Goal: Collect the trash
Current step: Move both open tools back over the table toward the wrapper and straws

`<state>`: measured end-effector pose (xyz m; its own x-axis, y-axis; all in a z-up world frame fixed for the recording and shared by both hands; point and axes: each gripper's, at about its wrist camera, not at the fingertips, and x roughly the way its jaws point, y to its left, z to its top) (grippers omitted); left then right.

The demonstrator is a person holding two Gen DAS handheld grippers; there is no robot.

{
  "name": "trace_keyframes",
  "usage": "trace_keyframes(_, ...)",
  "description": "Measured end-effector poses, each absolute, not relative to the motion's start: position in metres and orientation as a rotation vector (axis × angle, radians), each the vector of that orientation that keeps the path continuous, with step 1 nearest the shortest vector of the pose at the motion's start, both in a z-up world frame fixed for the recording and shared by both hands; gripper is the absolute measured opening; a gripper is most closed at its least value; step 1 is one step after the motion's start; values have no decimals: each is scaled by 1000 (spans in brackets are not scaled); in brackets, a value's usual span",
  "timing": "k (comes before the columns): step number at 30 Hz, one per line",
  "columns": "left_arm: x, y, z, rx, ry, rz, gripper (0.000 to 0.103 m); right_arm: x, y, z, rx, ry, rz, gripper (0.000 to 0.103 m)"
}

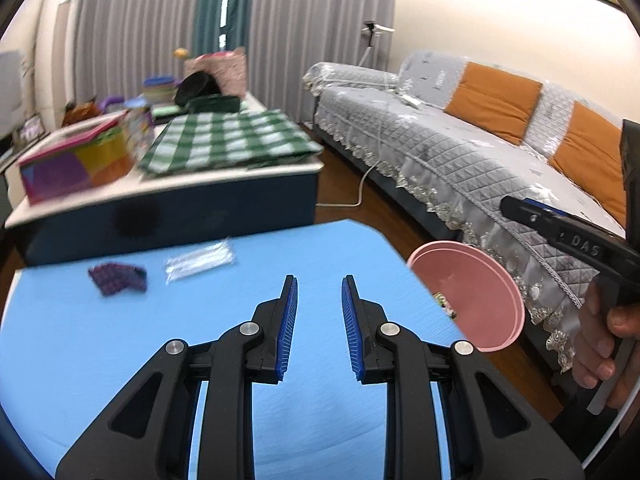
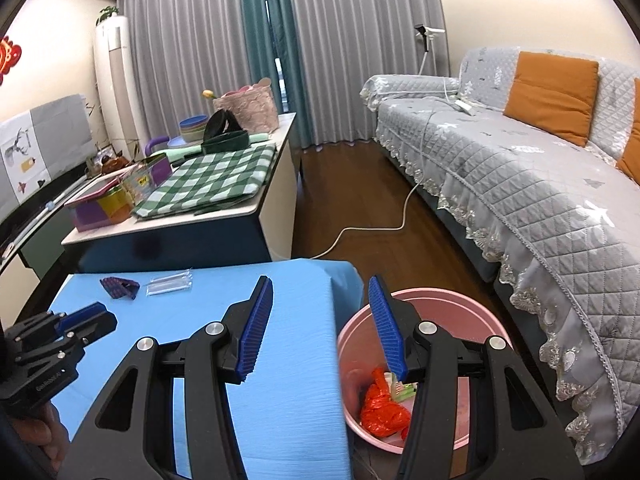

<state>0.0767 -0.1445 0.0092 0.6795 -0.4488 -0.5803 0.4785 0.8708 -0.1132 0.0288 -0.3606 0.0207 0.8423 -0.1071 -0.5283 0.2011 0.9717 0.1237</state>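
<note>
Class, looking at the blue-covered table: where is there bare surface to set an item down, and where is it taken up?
The blue table is bare across its near and right parts, up to the edge beside the pink bin. The far left corner is occupied: a dark patterned wrapper and a clear plastic packet lie side by side. The left gripper hovers over the middle.

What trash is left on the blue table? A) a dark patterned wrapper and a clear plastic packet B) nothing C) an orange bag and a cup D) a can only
A: a dark patterned wrapper and a clear plastic packet lie side by side at the far end of the blue table; the orange bag is in the pink bin.
</note>
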Motion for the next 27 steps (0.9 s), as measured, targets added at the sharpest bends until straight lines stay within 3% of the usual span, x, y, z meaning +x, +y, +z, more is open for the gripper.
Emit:
trace_keyframes(4, 82, -129, -6, 36, 656, -475, 23, 34, -352, 18, 174, 553, -145, 47)
trace_keyframes(9, 91, -102, -20, -13, 665, -400, 23, 47, -338, 11, 184, 559, -113, 32)
trace_keyframes(27, 142, -17, -46, -193, 690, -143, 23, 92, -287, -29, 228, 618, 11, 18)
